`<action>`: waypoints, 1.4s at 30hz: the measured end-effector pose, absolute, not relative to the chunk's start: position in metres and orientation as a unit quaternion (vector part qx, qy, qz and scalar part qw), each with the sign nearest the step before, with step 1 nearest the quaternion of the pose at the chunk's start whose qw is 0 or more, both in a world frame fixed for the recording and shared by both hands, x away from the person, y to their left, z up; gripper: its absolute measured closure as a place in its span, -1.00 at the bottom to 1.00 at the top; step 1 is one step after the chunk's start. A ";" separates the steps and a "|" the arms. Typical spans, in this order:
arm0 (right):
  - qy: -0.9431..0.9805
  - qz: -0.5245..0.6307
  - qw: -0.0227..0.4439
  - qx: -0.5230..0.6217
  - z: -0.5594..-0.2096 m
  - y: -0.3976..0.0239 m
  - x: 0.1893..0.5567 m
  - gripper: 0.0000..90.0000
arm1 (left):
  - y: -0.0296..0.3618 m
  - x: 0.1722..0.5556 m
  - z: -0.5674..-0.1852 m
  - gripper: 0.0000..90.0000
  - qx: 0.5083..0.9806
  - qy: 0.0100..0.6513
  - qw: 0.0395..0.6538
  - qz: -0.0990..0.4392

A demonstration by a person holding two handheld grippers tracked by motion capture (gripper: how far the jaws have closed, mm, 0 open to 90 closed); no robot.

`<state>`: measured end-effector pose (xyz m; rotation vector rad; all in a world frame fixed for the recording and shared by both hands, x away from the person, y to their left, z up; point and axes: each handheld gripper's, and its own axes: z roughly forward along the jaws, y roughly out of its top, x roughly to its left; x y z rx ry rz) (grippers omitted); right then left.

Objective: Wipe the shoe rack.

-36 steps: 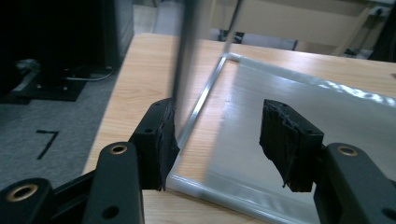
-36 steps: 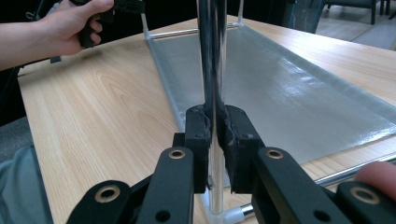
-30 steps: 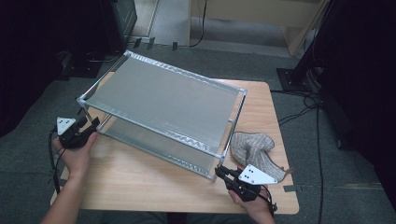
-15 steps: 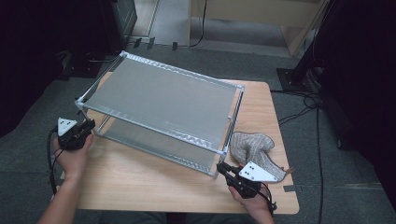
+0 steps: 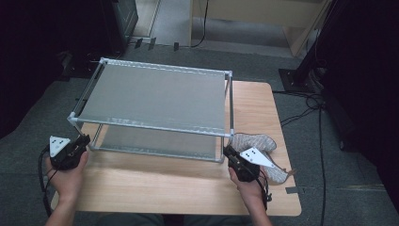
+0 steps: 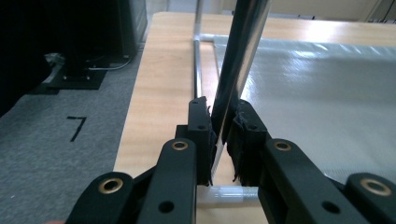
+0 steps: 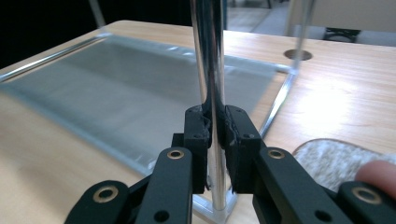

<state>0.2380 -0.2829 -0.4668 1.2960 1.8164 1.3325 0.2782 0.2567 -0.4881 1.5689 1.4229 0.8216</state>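
With the two-tier rack point(image 5: 155, 96) standing mid-frame on the bench point(image 5: 188, 188), long axis left to right, the left gripper point(image 5: 83, 142) jaws pinch its lower-left upright point(image 6: 236, 65) and the right gripper point(image 5: 229, 153) jaws pinch its lower-right upright point(image 7: 210, 56).

High view: dim, soft overall; corners and side edges fall to near black; wooden table point(image 5: 188, 188) evenly lit from above, faint shadow under rack point(image 5: 155, 96). Left gripper view: strong glare on rack's fabric shelf at right, far table edge washed out, jaws at bottom blurred, dark at left. Right gripper view: bright glare on tabletop at right, upright pole point(image 7: 210, 60) mirror-streaked, background out of focus.
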 end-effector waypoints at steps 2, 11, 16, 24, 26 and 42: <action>0.668 0.486 0.275 0.491 -0.466 -0.283 0.247 0.80 | 0.254 0.269 -0.487 0.78 0.629 0.569 0.419 0.325; 0.642 0.476 0.303 0.519 -0.467 -0.283 0.292 0.81 | 0.242 0.229 -0.486 0.77 0.627 0.576 0.425 0.307; 0.637 0.461 0.321 0.529 -0.466 -0.282 0.315 0.82 | 0.236 0.213 -0.487 0.75 0.628 0.574 0.437 0.291; 0.618 0.466 0.302 0.556 -0.459 -0.294 0.322 0.44 | 0.230 0.198 -0.492 0.71 0.657 0.524 0.486 0.239; 0.622 0.471 0.303 0.547 -0.453 -0.297 0.312 0.24 | 0.231 0.197 -0.493 0.69 0.674 0.494 0.509 0.207; 0.661 0.399 0.275 0.573 -0.492 -0.369 0.243 -0.24 | 0.206 0.189 -0.485 0.67 0.721 0.360 0.578 0.130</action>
